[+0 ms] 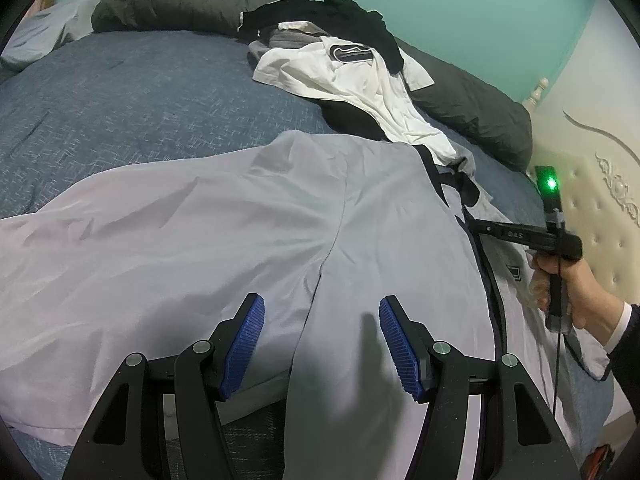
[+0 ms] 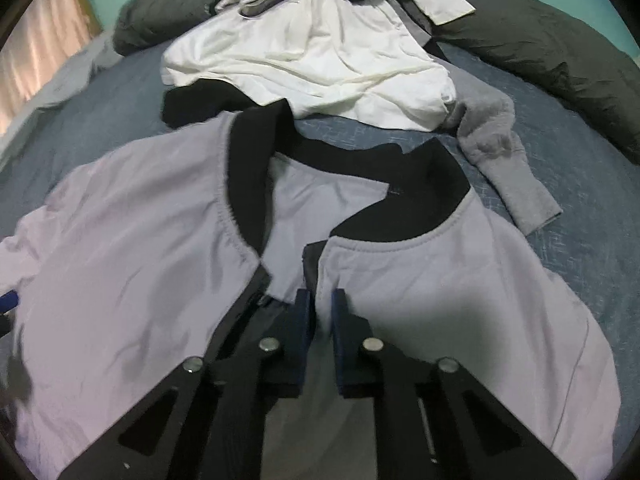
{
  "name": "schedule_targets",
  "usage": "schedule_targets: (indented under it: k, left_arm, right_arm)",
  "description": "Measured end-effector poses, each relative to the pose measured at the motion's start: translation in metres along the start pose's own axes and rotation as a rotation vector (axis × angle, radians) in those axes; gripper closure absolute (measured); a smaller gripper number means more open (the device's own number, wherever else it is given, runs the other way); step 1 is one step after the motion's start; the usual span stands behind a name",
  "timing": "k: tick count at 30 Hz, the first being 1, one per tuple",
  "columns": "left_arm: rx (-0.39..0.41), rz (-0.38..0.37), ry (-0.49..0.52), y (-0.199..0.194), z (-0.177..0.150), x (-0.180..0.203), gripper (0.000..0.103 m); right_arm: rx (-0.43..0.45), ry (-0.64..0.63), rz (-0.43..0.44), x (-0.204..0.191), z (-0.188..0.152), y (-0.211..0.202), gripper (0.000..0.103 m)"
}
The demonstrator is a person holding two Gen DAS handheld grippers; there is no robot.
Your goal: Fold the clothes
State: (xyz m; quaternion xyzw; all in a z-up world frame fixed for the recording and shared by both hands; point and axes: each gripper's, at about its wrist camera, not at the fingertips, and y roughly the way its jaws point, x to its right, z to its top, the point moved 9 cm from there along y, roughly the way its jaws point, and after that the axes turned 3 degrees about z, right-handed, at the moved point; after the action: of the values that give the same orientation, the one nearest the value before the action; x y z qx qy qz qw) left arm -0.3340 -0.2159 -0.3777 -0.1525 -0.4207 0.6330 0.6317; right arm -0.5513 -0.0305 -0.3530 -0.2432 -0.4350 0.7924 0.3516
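So the light grey jacket (image 2: 140,264) is lying spread open on the bed (image 1: 120,92), black collar (image 2: 248,168) pointing toward the clothes pile (image 2: 312,56) further up. The right claw (image 2: 322,320) is sitting right on the front opening edge just below the collar, pinched nearly closed on that strip of fabric. The left claw (image 1: 322,344) is hovering wide over the sleeve side, gripping nothing. Right wrist view is giving you the collar and zipper; left wrist view is showing the person's hand (image 1: 576,292) instead.
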Motion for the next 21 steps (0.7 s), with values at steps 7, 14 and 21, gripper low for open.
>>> schedule_targets:
  k: [7,14,21]
  left_arm:
    - [-0.002,-0.001,0.011,0.0,0.0,0.003,0.039]
    - [-0.008,-0.001,0.002,0.002,-0.001,0.002,0.039]
    - [0.001,-0.008,0.001,-0.001,0.001,0.004,0.039]
  right_arm:
    - [-0.06,-0.057,0.052,-0.02,-0.015,0.003,0.095]
    - [-0.017,-0.019,0.092,-0.023,-0.011,-0.003,0.088]
    - [0.099,0.123,0.182,-0.009,-0.006,-0.031,0.072]
